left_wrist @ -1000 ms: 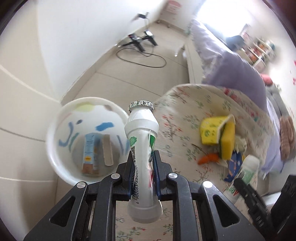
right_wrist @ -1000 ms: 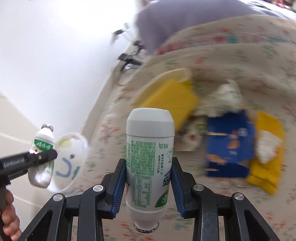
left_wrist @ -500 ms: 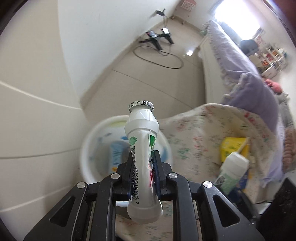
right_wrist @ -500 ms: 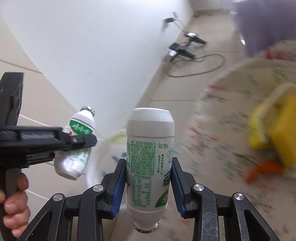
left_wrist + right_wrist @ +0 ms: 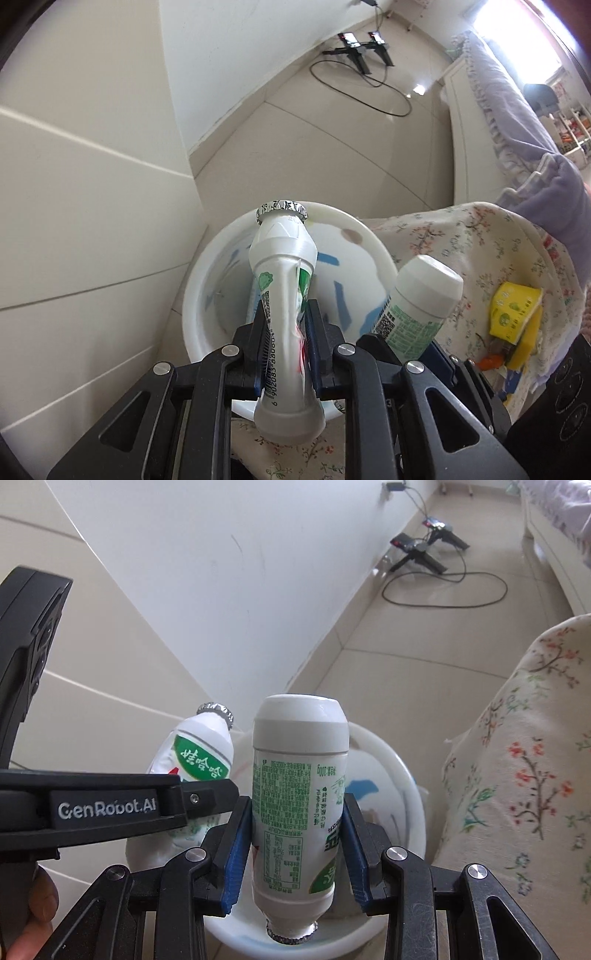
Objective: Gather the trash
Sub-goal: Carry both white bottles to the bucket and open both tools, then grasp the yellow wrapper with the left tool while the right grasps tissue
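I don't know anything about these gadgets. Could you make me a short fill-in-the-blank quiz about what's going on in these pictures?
1. Each tool is clamped on a small white ____ with a green label.
2. The bottle in the left tool has its foil cap pointing ____ from the camera.
3. The bottle in the right tool is held the other way, its foil mouth pointing ____ the camera.
4. Both bottles hang over a white ____ with blue marks inside.

Missing words: bottle; away; toward; bin
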Available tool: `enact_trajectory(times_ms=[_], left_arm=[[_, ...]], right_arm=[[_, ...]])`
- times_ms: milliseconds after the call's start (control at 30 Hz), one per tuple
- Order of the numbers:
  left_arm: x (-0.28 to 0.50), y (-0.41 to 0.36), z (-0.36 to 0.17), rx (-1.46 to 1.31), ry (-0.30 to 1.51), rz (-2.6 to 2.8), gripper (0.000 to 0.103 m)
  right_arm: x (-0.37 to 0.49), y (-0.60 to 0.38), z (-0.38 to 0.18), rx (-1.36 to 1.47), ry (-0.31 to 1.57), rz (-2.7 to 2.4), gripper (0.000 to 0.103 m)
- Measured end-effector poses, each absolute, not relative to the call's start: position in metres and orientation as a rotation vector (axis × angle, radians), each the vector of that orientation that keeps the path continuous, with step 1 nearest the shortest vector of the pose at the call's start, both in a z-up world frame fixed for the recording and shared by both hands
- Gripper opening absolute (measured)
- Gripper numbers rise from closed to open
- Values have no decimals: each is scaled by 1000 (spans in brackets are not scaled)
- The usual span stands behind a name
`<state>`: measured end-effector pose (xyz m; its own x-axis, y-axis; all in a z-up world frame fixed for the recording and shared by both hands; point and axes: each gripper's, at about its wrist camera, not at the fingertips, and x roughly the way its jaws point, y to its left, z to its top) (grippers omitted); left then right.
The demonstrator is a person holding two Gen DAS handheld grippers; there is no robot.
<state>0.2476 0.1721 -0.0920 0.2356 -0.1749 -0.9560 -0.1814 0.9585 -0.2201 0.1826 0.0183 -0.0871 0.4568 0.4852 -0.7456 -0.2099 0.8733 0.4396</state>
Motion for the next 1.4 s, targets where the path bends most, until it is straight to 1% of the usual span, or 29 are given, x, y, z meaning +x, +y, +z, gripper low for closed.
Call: enact_trajectory(times_ms=[67, 100, 133, 167, 200, 233, 467, 533, 567, 600, 833, 1033, 1167, 1400], left_arm=[[250, 175, -92, -303, 1337, 38, 22], [250, 176, -91, -299, 1330, 46, 26], [249, 177, -88, -293, 1321, 53, 33], [249, 177, -85, -281, 1306, 64, 37], [249, 178, -83, -273, 1296, 73, 44], [249, 179, -81, -268, 1287, 82, 45], [248, 188, -72, -323, 1271, 76, 45], [246, 191, -69, -341, 1262, 75, 45], [245, 194, -67, -351, 1251, 84, 45], [244, 196, -64, -356, 1241, 95, 45], [243, 193, -62, -351, 1235, 87, 45], [243, 169, -57, -314, 1236, 28, 45], [241, 146, -52, -277, 1231, -22, 45], [234, 79, -32, -190, 1192, -185, 46]], right_arm=[[185, 20, -94, 306, 1022, 435, 41], [187, 20, -97, 311, 1027, 436, 41], [190, 19, -101, 316, 1034, 438, 41], [193, 21, -103, 318, 1038, 437, 41], [196, 20, -104, 318, 1043, 436, 41], [198, 20, -107, 319, 1049, 436, 41], [212, 27, -122, 329, 1089, 463, 43], [217, 28, -126, 353, 1101, 484, 52], [219, 28, -128, 386, 1105, 515, 61], [221, 28, -130, 410, 1112, 533, 67], [225, 11, -131, 452, 1121, 487, 68], [201, -21, -113, 468, 1096, 453, 68], [176, -49, -90, 461, 1061, 437, 68], [134, -113, -33, 404, 985, 365, 68]])
